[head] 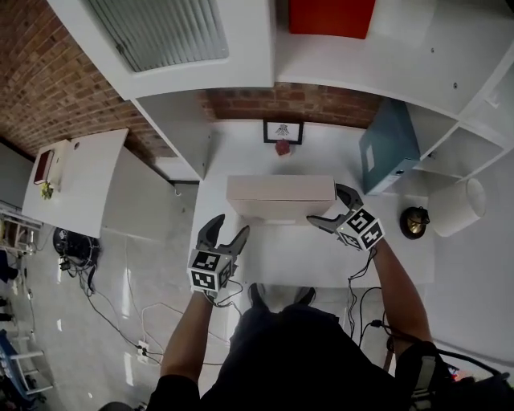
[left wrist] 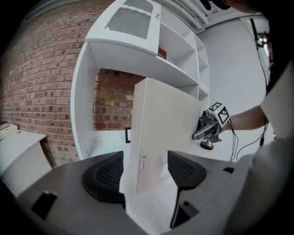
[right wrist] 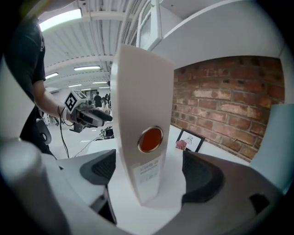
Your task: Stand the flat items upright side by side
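Observation:
A white box file [head: 281,198] stands upright on the white table [head: 273,253], its long side across my view. In the right gripper view its narrow spine [right wrist: 144,124] faces me, with an orange finger hole and a label. My right gripper [head: 337,210] is open at the file's right end, pads either side of the spine and clear of it [right wrist: 149,170]. My left gripper [head: 227,234] is open off the table's front left corner, apart from the file [left wrist: 158,137], pointing at its other end. A teal file [head: 389,148] stands upright at the back right.
A small picture frame [head: 283,132] and a red object [head: 283,147] sit against the brick back wall. A white cylinder [head: 458,207] and a dark round ornament [head: 414,222] lie to the right. Shelves rise above; a red box [head: 331,16] is on one. Cables trail on the floor.

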The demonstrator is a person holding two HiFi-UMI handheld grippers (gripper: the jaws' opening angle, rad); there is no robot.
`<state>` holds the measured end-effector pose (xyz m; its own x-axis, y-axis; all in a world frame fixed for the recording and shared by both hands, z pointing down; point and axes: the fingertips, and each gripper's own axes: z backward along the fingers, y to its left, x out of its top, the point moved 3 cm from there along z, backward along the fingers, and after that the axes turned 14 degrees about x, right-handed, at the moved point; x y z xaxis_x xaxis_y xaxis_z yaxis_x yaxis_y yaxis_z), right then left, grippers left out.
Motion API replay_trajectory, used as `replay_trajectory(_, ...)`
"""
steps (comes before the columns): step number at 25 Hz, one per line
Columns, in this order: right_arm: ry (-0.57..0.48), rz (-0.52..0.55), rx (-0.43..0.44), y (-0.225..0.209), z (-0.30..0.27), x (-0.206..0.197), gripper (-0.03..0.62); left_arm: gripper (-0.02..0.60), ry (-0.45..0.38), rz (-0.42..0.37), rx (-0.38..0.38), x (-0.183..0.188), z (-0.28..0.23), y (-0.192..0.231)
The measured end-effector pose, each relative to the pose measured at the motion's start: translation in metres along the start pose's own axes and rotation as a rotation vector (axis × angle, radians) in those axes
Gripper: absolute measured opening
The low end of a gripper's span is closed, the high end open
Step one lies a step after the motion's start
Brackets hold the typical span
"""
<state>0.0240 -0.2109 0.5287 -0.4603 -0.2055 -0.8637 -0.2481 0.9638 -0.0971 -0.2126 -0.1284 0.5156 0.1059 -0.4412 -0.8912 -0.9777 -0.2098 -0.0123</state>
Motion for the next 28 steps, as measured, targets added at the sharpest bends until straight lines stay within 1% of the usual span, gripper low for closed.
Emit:
replay_trajectory(3, 0.013, -0.009, 0.032, 0.002, -0.013, -0.006, 0.440, 0.285, 0.025, 0.010, 0.022, -0.013, 0.013, 0.011)
replay_trajectory(4, 0.017, -0.005, 0.037, 0.004, -0.016, -0.007, 0.422, 0.285, 0.032, 0.015, 0.027, -0.017, 0.017, 0.014)
replay_trajectory(5, 0.016, -0.001, 0.036, 0.007, -0.019, -0.006, 0.384, 0.285, 0.036, 0.022, 0.032, -0.021, 0.019, 0.018)
replay_trajectory(6, 0.008, -0.001, 0.028, 0.009, -0.021, -0.005, 0.348, 0.285, 0.039, 0.030, 0.035, -0.024, 0.021, 0.021)
replay_trajectory(7, -0.002, -0.006, 0.014, 0.010, -0.023, -0.004, 0.342, 0.285, 0.043, 0.037, 0.035, -0.027, 0.022, 0.023)
replay_trajectory(11, -0.023, -0.030, -0.041, 0.019, -0.024, -0.004, 0.334, 0.284, 0.061, 0.044, 0.004, -0.033, 0.014, 0.026)
replay_trajectory(15, -0.014, -0.084, -0.100, 0.030, -0.022, -0.007, 0.333, 0.284, 0.057, 0.033, -0.048, -0.023, 0.003, 0.022)
replay_trajectory(17, -0.017, -0.123, -0.143, 0.037, -0.019, -0.009, 0.333, 0.284, 0.060, 0.027, -0.080, -0.017, -0.001, 0.018)
replay_trajectory(20, -0.011, -0.163, -0.232, 0.044, -0.010, -0.012, 0.333, 0.284, 0.051, 0.014, -0.143, -0.007, -0.009, 0.010)
replay_trajectory(24, -0.009, -0.208, -0.365, 0.046, 0.009, -0.018, 0.333, 0.284, 0.049, -0.033, -0.209, 0.002, -0.017, 0.002)
replay_trajectory(28, -0.021, -0.289, -0.524, 0.039, 0.038, -0.029, 0.333, 0.282, 0.040, -0.073, -0.269, 0.009, -0.023, -0.004)
